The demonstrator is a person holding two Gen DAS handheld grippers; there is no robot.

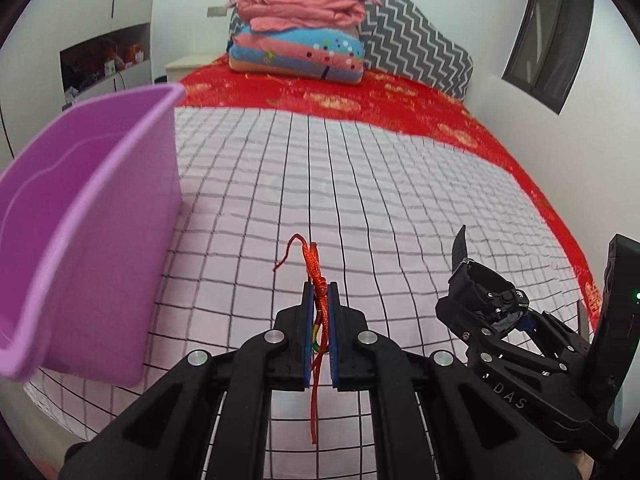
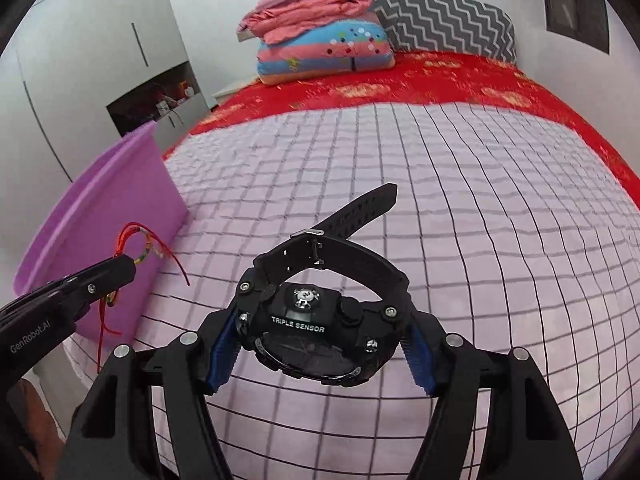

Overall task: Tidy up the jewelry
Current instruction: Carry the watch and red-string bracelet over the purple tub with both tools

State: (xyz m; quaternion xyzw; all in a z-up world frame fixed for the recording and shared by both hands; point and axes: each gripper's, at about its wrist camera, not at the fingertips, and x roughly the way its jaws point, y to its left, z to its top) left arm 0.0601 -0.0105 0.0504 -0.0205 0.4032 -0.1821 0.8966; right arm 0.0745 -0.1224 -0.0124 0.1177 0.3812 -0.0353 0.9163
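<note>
My left gripper [image 1: 320, 300] is shut on a red braided cord bracelet [image 1: 316, 268], whose loose ends hang below the pads; the same bracelet [image 2: 138, 246] shows at the left of the right wrist view. My right gripper [image 2: 320, 344] is shut on a chunky black wristwatch [image 2: 308, 332], gripped by its case, with the strap looping up and forward. That watch [image 1: 476, 280] also appears at the right of the left wrist view. Both are held in the air above the checked sheet. A purple plastic bin [image 1: 88, 216] stands open at the left, close beside the left gripper.
The bed has a white sheet with a dark grid [image 1: 360, 184] over a red patterned cover [image 1: 340, 96]. Folded blankets [image 1: 296, 32] and a zigzag pillow [image 1: 416, 48] are stacked at the far end. A white wardrobe with an open niche [image 1: 108, 56] stands at the left.
</note>
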